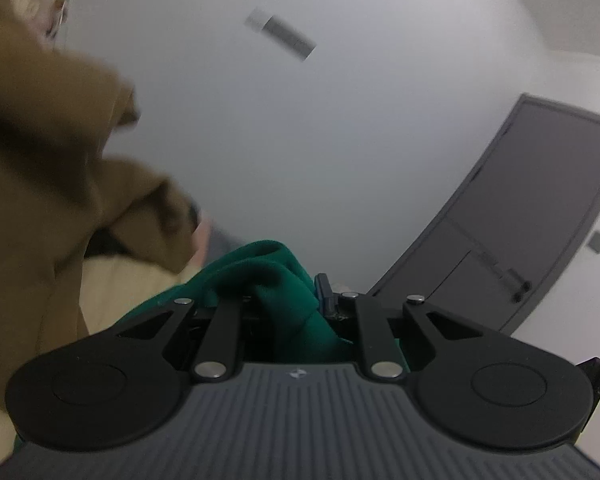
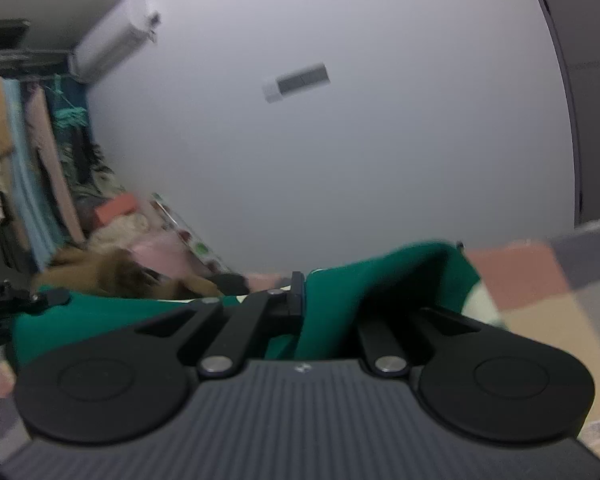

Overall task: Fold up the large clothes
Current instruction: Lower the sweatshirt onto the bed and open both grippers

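A dark green garment [image 1: 268, 276] is bunched between the fingers of my left gripper [image 1: 300, 296], which is shut on it and tilted up toward the ceiling. In the right wrist view the same green garment [image 2: 364, 292] is pinched in my right gripper [image 2: 304, 300], also shut and tilted up. The cloth stretches left from there [image 2: 100, 320] toward the other gripper [image 2: 4, 300] at the left edge. Most of the garment hangs out of sight below both cameras.
A brown garment [image 1: 40, 184] hangs close on the left. A grey door [image 1: 540, 208] is at the right. A rack of hanging clothes [image 2: 32, 160], a pile of laundry [image 2: 140, 252] and a patchwork cloth [image 2: 560, 300] surround the area. An air conditioner [image 2: 112, 40] is on the wall.
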A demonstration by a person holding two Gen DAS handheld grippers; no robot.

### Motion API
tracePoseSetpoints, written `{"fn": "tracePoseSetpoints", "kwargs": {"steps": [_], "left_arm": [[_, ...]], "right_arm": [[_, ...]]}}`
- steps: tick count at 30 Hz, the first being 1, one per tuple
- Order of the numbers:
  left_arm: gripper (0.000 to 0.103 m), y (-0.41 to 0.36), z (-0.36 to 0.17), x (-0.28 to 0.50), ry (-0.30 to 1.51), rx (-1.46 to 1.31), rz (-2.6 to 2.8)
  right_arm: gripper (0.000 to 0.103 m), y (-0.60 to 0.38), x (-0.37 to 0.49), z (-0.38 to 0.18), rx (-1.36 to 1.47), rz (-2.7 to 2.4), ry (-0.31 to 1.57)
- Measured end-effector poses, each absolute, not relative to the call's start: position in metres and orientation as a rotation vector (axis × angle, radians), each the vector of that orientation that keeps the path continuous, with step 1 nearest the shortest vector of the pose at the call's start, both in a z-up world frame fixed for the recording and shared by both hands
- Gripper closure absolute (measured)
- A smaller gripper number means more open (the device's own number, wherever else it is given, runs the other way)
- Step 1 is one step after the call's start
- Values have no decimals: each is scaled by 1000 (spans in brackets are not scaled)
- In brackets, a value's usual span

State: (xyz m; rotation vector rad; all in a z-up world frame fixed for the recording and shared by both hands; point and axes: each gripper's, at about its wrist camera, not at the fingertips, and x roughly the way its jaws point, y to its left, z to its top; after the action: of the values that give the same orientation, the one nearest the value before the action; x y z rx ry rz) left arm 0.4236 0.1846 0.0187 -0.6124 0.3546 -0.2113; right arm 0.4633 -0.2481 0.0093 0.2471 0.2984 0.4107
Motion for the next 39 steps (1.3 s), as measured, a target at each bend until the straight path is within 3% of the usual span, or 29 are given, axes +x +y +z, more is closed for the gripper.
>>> {"fn": "tracePoseSetpoints", "kwargs": {"steps": [7,12,15,16,17,18,20,25,33,39], "left_arm": [[84,186,-69,507,535,-583,-160],[83,175,-103,539,626,-521,-138],[83,171,-97,538,637,-513,-132],[81,169,-93,535,640,-513,-130],[72,168,-88,533,649,-511,-129],[59,167,-82,527,656,-506,-133],[47,164,-68,511,658,-487,-147],[45,157,-28,435,624,-449,-137],[45,145,5,293,580,-434,-97],[45,139,-5,208,591,-476,-59]], "right_arm": [[97,-224,539,-82,203,354,482],[97,-216,563,-123,168,316,613],[97,-215,564,-127,171,304,649],[96,-216,560,-124,168,302,647],[95,-216,558,-121,166,300,643],[95,-217,554,-118,170,298,638],[90,-219,544,-109,183,292,636],[67,-227,508,-74,209,304,601],[66,-243,380,-5,184,317,488],[66,-263,274,14,191,327,459]]}}
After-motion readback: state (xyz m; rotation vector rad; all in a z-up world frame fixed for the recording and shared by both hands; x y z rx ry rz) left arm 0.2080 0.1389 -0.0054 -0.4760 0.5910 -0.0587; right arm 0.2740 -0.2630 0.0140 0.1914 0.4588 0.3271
